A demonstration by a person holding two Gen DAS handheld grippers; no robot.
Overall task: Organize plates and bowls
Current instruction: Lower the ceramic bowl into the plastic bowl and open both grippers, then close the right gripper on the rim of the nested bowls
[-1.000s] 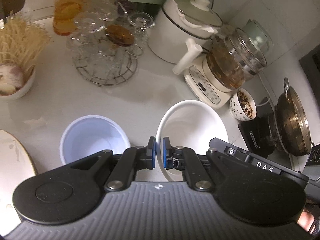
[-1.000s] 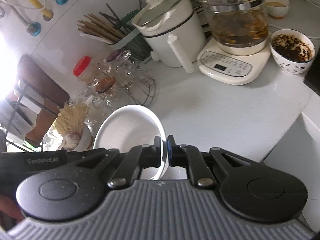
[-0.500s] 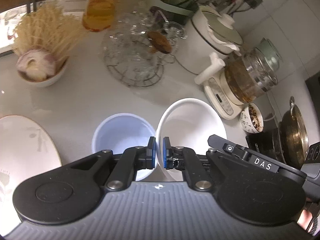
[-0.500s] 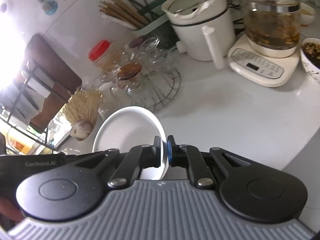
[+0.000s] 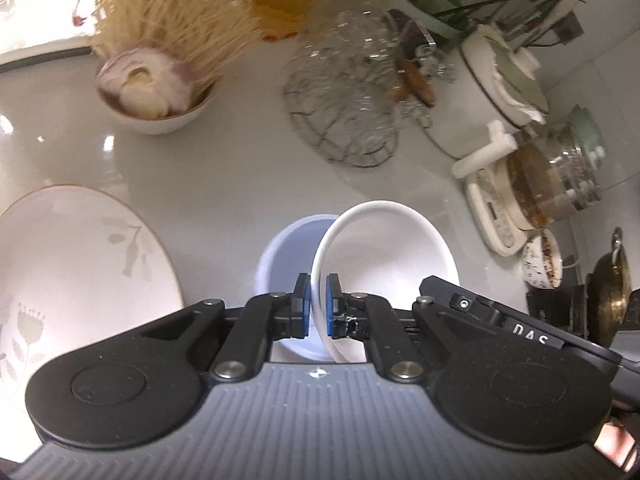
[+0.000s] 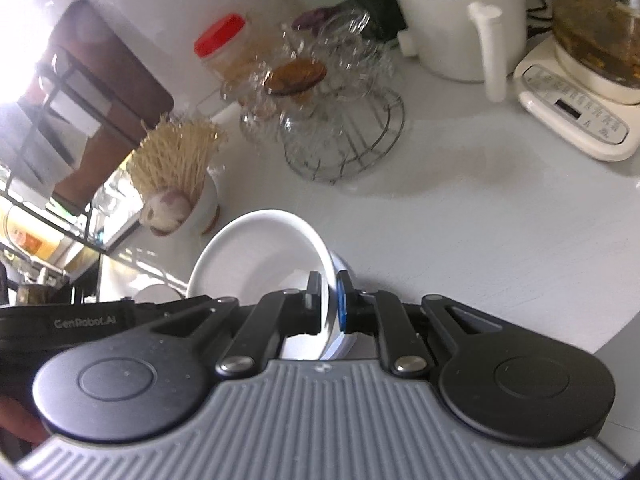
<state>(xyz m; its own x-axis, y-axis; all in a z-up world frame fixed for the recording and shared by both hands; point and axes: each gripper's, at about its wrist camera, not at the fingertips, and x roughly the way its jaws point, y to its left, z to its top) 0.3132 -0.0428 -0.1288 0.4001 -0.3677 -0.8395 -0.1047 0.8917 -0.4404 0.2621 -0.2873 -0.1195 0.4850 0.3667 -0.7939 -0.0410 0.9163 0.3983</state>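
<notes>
White countertop [image 5: 224,184] spread across both views, crowded along its far edge. Large floral plate [image 5: 80,264] lying flat at the left of the left wrist view. White electric pot [image 6: 460,28] with a long handle and glass kettle on a cream base [image 5: 552,188] standing at the back right. Wire rack of upturned glasses [image 5: 352,108] near the middle, blurred. Small bowl with garlic and pale dry noodles [image 5: 156,92] off to the back left, red-lidded jar [image 6: 224,44] behind it.

White bowl [image 5: 384,256] held tilted above the counter, gripped on 2 opposite sides of its rim. Pale blue bowl [image 5: 288,248] sitting on the counter directly below and partly covered by the white one; impossible to tell whether touching.

Left gripper [image 5: 317,306] clamped tight on the white bowl's rim, blue pads pressed to either face. Right gripper [image 6: 329,300] likewise pinching the rim on the other side, jaws narrow, wall of the bowl between them.
</notes>
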